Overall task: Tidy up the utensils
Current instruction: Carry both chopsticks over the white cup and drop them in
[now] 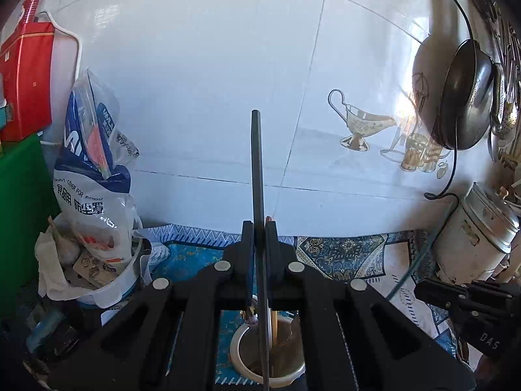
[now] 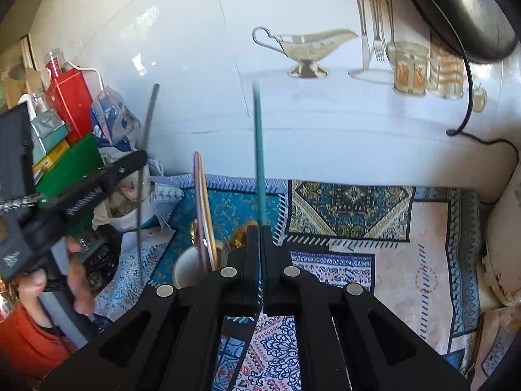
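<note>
- The left gripper is pressed together on a dark grey chopstick, which stands upright between its fingers; the stick's lower end runs down past the fingers into a white utensil cup directly below them.
- The right gripper is clamped on a teal chopstick, upright and slightly blurred.
- Just left of the right gripper's fingers, that white utensil cup holds a pink and a tan chopstick.
- Beneath both lies a patterned blue cloth.
- Left beyond the left gripper, a printed plastic bag sits in a white tub.
- Farthest ahead, the white tiled wall carries a hanging dark pan at right.
</note>
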Demonstrator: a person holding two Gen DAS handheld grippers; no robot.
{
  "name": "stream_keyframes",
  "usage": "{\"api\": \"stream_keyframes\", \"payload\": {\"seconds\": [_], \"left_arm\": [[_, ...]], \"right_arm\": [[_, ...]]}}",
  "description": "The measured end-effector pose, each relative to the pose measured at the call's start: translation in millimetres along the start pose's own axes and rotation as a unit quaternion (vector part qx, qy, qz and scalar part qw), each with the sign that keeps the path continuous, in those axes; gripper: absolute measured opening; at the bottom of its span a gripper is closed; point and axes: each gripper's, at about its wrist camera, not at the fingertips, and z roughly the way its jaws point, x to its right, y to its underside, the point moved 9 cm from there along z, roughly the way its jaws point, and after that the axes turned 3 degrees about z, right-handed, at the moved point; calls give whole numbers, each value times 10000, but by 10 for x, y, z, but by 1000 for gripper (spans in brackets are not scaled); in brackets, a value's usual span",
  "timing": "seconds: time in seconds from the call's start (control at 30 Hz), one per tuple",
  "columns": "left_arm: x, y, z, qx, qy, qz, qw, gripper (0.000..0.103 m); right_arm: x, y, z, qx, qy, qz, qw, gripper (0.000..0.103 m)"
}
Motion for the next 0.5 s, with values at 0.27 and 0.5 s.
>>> {"api": "stream_keyframes", "payload": {"seconds": [0.27, 0.5], "left_arm": [[0, -39, 240, 153, -17, -53, 9999, 4], [-94, 201, 513, 183, -377, 36, 9991, 4]], "right_arm": [[-165, -66, -2, 66, -4, -311, 9995, 1], [198, 273, 479, -677, 195, -58, 9975, 7]]}}
